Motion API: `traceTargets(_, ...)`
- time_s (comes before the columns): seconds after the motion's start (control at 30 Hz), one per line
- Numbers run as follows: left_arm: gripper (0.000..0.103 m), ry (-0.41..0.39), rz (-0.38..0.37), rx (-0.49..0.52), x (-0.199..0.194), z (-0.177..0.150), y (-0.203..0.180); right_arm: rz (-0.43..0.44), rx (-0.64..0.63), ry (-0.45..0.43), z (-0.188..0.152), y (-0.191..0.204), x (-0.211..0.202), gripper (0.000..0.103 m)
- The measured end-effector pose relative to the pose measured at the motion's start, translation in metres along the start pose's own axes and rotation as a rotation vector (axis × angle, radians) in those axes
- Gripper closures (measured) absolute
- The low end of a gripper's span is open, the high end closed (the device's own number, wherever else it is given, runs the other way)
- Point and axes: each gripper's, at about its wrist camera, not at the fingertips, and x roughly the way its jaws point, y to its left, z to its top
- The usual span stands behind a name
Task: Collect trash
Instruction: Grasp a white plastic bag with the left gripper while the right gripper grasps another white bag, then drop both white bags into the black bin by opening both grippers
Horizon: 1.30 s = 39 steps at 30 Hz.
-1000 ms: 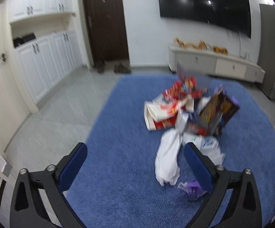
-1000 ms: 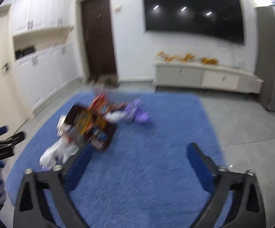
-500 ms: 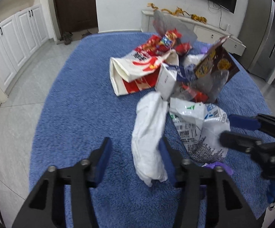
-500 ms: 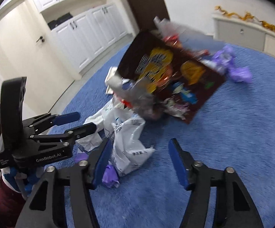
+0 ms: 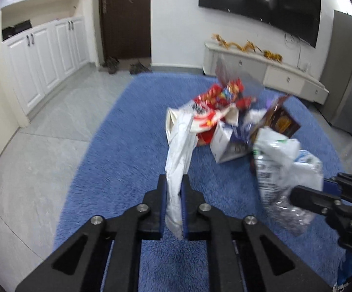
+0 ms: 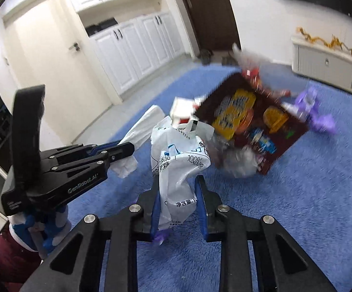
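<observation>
Left gripper [image 5: 173, 182], low in the middle: jaws closing tight on the white bag [image 5: 178, 150]. Right gripper [image 6: 177, 189], low middle: jaws closing round the printed bag [image 6: 176, 160]. Thin, slippery plastic; could slide out. Could drag the trash pile [image 5: 227, 112] behind.

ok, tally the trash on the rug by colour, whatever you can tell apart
plain white bag: 1
printed white bag: 1
red-and-white bag: 1
white-and-blue carton: 1
dark brown snack bag: 1
purple scraps: 2, the second being the small one
red wrappers: too blurred to count
Total counted: 7
</observation>
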Motion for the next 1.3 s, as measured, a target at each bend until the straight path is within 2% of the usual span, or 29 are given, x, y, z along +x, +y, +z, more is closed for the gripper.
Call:
traceTargets(0.1,0.093,-0.051,-0.001,0.030,-0.020,0.007,-0.016,-0.007,0.001,-0.070,-0.003,-0.004,-0.033,0.078)
traceTargets(0.17,0.094,-0.069,-0.034,0.083,-0.028,0.010,-0.040,-0.025,0.026,-0.122,-0.007,-0.016,-0.056,0.078)
traceTargets(0.33,0.094,-0.045,-0.227,0.242,-0.032,0.016,-0.128,-0.142,0.117,-0.228,-0.036,-0.066,-0.128,0.078)
traceTargets(0.37,0.093,-0.034,-0.262,0.272,-0.025,0.022,-0.142,-0.185,0.150,-0.250,-0.046,-0.083,-0.146,0.078)
traceTargets(0.47,0.094,0.000,-0.381,0.393,-0.019,0.020,-0.219,-0.307,0.242,-0.286,-0.071,-0.127,-0.185,0.078)
traceTargets(0.67,0.093,0.087,-0.555,0.595,-0.003,0.008,-0.358,-0.575,0.476,-0.258,-0.149,-0.233,-0.247,0.078)
traceTargets(0.77,0.093,0.162,-0.622,0.655,0.014,-0.005,-0.420,-0.634,0.584,-0.213,-0.181,-0.278,-0.252,0.078)
traceTargets(0.87,0.093,0.243,-0.672,0.693,0.030,-0.018,-0.466,-0.656,0.668,-0.168,-0.212,-0.317,-0.244,0.077)
traceTargets(0.93,0.093,0.273,-0.677,0.711,0.042,-0.025,-0.486,-0.658,0.707,-0.143,-0.228,-0.342,-0.239,0.076)
traceTargets(1.1,0.089,0.363,-0.715,0.717,0.068,-0.035,-0.520,-0.681,0.772,-0.100,-0.251,-0.382,-0.231,0.065)
traceTargets(1.17,0.081,0.385,-0.727,0.696,0.072,-0.033,-0.521,-0.700,0.800,-0.094,-0.257,-0.387,-0.231,0.055)
traceTargets(1.23,0.064,0.390,-0.745,0.670,0.075,-0.037,-0.527,-0.709,0.822,-0.101,-0.268,-0.399,-0.234,0.054)
traceTargets(1.3,0.059,0.388,-0.766,0.648,0.073,-0.035,-0.519,-0.717,0.830,-0.105,-0.282,-0.395,-0.236,0.054)
